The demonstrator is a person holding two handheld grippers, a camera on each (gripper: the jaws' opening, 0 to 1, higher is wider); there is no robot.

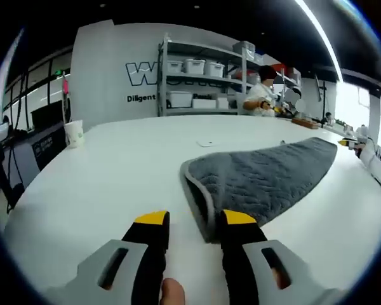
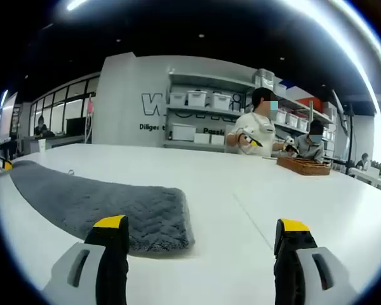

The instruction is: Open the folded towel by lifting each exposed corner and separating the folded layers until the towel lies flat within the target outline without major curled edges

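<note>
- On the white worktop (image 1: 114,171) lies the grey quilted towel (image 1: 260,178), folded lengthwise into a long strip, one rounded end close to each camera; no target outline can be made out under it.
- Left gripper view: near end of towel has a lighter bound hem (image 1: 200,203) curling up off the worktop, so the fold's layers look exposed there, likely the pick point.
- Left tongs (image 1: 193,219) released, jaws parted, straddling that hem; the right jaw sits at or just over the towel's edge, the left jaw over bare worktop. Can't tell if any jaw touches fabric. Placement reads as lining up to pinch the corner.
- Right gripper view: the towel's other end (image 2: 152,219) lies flat, its edge just beside the left jaw.
- Right tongs (image 2: 203,225) spread wide, gripping nothing, mostly over bare worktop to the side of the towel; probably waiting to take or pin the far end.
- Judgement: unfolding not yet started; the towel is at half width.
- Risk: pinching both layers together would drag the strip instead of opening it.
- Paper cup (image 1: 73,133) near the far worktop edge, well apart from the towel.
- Background: shelving with white bins (image 1: 197,79), seated people at the far side working over a wooden tray (image 2: 303,165).
</note>
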